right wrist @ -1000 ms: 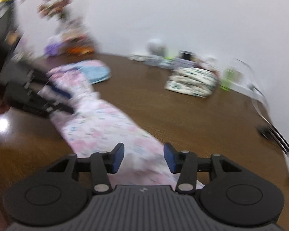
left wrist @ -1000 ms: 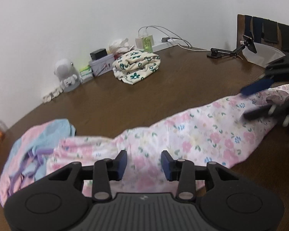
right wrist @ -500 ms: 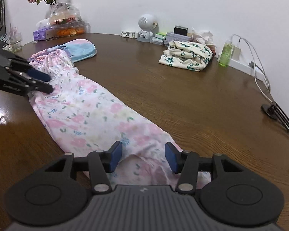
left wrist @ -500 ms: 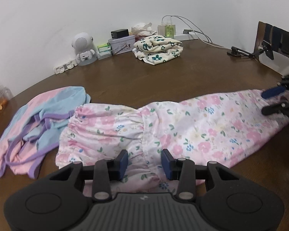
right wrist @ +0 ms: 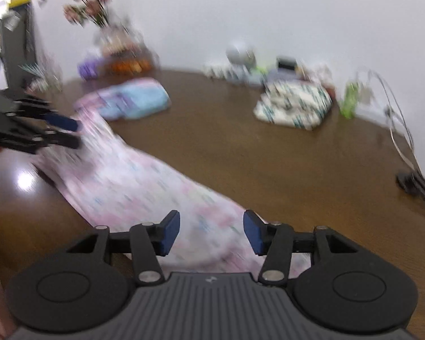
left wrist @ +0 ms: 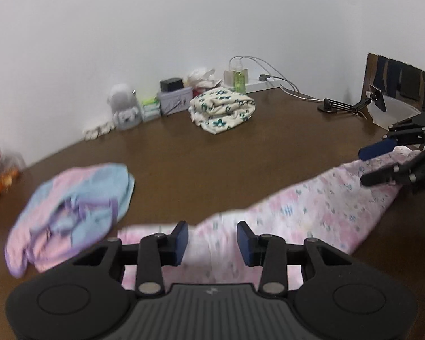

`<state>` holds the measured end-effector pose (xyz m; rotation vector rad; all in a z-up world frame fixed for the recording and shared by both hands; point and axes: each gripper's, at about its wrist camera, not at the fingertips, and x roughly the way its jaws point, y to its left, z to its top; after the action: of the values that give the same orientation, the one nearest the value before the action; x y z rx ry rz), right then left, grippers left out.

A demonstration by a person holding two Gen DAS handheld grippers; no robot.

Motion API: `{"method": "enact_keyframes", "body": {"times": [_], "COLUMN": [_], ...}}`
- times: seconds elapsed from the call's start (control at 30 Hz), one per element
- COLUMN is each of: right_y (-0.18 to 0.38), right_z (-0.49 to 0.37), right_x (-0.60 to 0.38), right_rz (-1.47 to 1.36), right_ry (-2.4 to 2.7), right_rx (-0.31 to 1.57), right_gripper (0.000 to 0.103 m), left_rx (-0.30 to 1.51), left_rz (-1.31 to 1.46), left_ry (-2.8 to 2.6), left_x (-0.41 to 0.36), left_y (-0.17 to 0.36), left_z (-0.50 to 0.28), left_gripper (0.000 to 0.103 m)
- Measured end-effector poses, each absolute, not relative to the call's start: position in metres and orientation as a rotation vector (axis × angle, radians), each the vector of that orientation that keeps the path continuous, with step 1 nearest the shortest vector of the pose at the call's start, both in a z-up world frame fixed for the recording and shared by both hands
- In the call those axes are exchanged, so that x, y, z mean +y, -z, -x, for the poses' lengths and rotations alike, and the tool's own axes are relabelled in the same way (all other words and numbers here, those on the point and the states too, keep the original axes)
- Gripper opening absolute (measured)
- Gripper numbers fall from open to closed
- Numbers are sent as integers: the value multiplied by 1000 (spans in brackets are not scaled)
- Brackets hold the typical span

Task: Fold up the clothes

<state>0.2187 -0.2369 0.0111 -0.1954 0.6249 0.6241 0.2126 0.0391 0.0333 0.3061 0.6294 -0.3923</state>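
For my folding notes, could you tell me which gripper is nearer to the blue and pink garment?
Left. The left gripper is beside the blue and pink garment; the right gripper is at the floral garment's far end.

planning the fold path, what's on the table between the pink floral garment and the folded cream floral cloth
Only bare brown table lies between the pink floral garment and the folded cream floral cloth, in both wrist views.

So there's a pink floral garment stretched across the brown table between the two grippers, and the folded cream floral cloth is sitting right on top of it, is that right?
Not quite. The pink floral garment does stretch across the brown table between the left gripper and right gripper. But the folded cream floral cloth lies apart from it, on bare table near the wall, as the left wrist view shows.
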Motion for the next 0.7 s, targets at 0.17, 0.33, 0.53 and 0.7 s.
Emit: {"method": "enact_keyframes", "body": {"times": [0.17,0.33,0.53,0.7], "right_y": [6,27,31,29], "right_z": [-227,-228,-223,-223], "right_x": [-198,-202,-217,-216], "right_rz": [248,230,207,199], "right_ry": [-637,-621,-600,-569], "right_rx": [628,672,671,674], "right_gripper": [48,48,45,47], "left_rx": [715,752,716,671], "left_rz": [-391,-304,-192,-208], "left_ry": [358,331,340,350], "left_x": [24,55,77,73], "left_y": [-5,15,21,0], "left_z": [-249,-246,-234,-208], "left_gripper": [17,20,27,25]}}
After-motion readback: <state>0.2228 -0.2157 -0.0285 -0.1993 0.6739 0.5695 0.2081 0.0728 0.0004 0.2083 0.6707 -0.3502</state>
